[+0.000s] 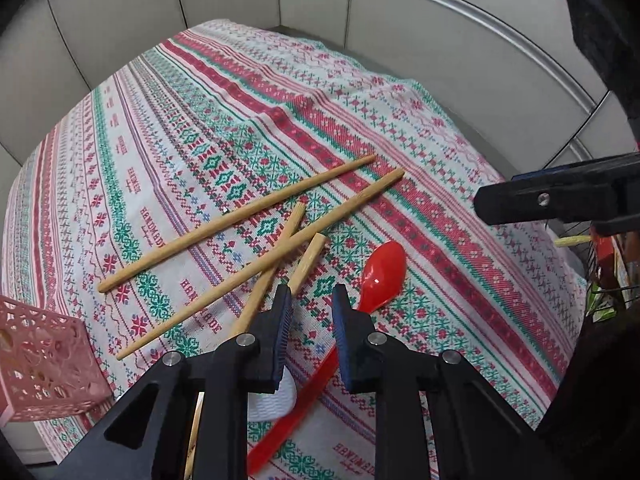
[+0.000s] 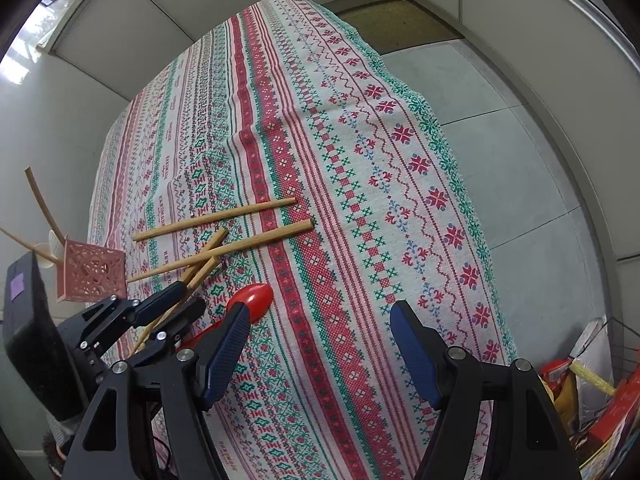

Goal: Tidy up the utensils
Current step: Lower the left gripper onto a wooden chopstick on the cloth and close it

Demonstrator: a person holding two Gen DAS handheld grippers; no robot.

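Woven cloth (image 1: 360,92), matt and coarse, covers the worktop. The chopsticks (image 1: 236,224) look like bare, matt wood. The red spoon (image 1: 382,276) is glossy plastic. The pink basket (image 1: 44,360) at the cloth's edge is perforated matt plastic.

A patterned red, green and white tablecloth (image 2: 320,168) covers the table. Pale panelled walls (image 1: 120,20) with a metal rail (image 1: 480,16) surround it. Grey floor tiles (image 2: 500,120) lie beside it, daylight entering at a window (image 2: 24,52).
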